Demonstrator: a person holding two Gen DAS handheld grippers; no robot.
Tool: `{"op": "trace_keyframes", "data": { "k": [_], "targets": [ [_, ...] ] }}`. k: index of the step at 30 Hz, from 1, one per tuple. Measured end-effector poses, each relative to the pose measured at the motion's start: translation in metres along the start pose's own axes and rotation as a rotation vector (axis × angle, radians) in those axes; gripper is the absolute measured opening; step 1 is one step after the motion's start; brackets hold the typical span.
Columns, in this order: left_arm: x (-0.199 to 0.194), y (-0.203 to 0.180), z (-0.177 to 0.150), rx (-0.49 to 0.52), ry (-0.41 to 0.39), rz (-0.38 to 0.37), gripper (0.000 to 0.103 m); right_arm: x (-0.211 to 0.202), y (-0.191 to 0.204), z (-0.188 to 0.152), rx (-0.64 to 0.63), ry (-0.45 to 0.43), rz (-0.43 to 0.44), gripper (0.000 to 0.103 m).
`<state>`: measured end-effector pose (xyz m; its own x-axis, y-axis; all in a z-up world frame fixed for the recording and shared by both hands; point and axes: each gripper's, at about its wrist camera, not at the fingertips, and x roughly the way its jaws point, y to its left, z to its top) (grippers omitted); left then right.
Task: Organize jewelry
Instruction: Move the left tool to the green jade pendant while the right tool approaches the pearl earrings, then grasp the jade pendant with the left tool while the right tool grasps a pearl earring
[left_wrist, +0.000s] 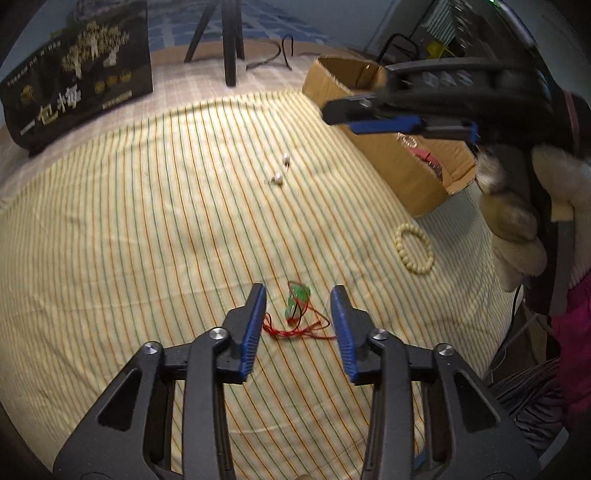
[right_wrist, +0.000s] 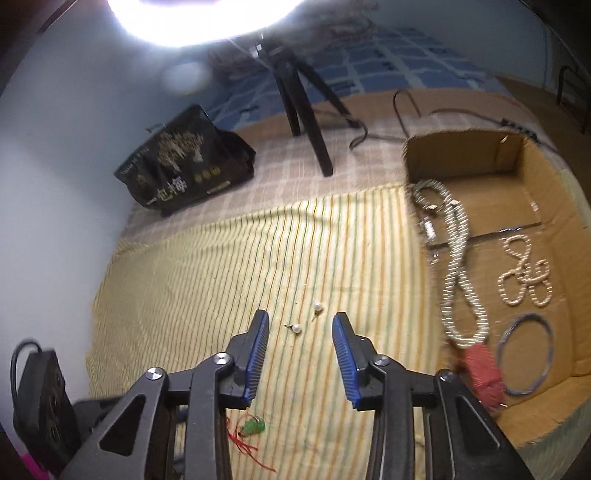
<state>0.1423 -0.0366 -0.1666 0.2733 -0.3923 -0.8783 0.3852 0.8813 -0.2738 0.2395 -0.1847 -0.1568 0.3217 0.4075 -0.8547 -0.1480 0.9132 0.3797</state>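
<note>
My left gripper (left_wrist: 298, 306) is open and empty, low over the striped cloth, its fingers on either side of a green pendant on a red cord (left_wrist: 298, 298). The pendant also shows in the right wrist view (right_wrist: 253, 427). My right gripper (right_wrist: 300, 330) is open and empty, above two pearl earrings (right_wrist: 306, 317); from the left view it (left_wrist: 373, 110) hovers by the cardboard box (left_wrist: 391, 158). The earrings (left_wrist: 281, 170) lie mid-cloth. A cream bead bracelet (left_wrist: 413, 249) lies near the box. In the box (right_wrist: 532, 206) lie a long beaded necklace with a red tassel (right_wrist: 458, 266), a pearl strand (right_wrist: 524, 273) and a blue bangle (right_wrist: 524, 354).
A black printed bag (left_wrist: 77, 77) stands at the back left. A black tripod (left_wrist: 229, 40) with a bright ring light (right_wrist: 203, 18) stands behind the cloth, with cables beside it. A black device (right_wrist: 40, 402) sits at the left edge.
</note>
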Motion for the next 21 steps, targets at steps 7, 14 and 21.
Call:
{"op": "trace_keyframes", "data": {
  "k": [7,14,21],
  "targets": [
    [0.017,0.005,-0.003,0.006,0.029,0.002,0.035,0.038,0.002,0.008,0.016,0.040,-0.058,0.025],
    [0.028,0.004,-0.004,0.041,0.051,0.005,0.036,0.062,0.002,0.010,0.006,0.070,-0.108,0.022],
    [0.039,-0.002,-0.004,0.079,0.062,0.031,0.035,0.070,0.001,0.012,0.000,0.079,-0.126,0.020]
  ]
}}
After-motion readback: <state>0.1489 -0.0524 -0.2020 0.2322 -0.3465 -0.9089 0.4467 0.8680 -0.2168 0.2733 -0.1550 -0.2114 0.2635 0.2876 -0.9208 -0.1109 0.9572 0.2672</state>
